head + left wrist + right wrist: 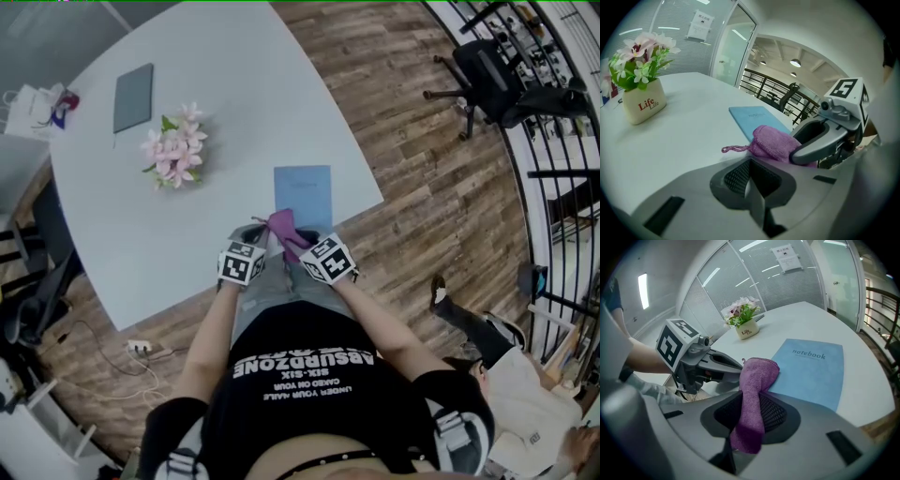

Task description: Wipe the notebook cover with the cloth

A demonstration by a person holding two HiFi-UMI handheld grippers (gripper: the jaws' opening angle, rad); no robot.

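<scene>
A blue notebook lies flat near the table's front edge, with "notebook" printed on its cover. A purple cloth hangs pinched between the jaws of my right gripper, and its upper end droops onto the notebook's near corner. In the head view the cloth sits just in front of both grippers. My left gripper has its jaws together with nothing between them; it is close beside the right gripper, just left of the cloth and short of the notebook.
A white pot of pink flowers stands left of the notebook on the white table. A grey book lies at the far left. An office chair and a railing stand on the wooden floor to the right.
</scene>
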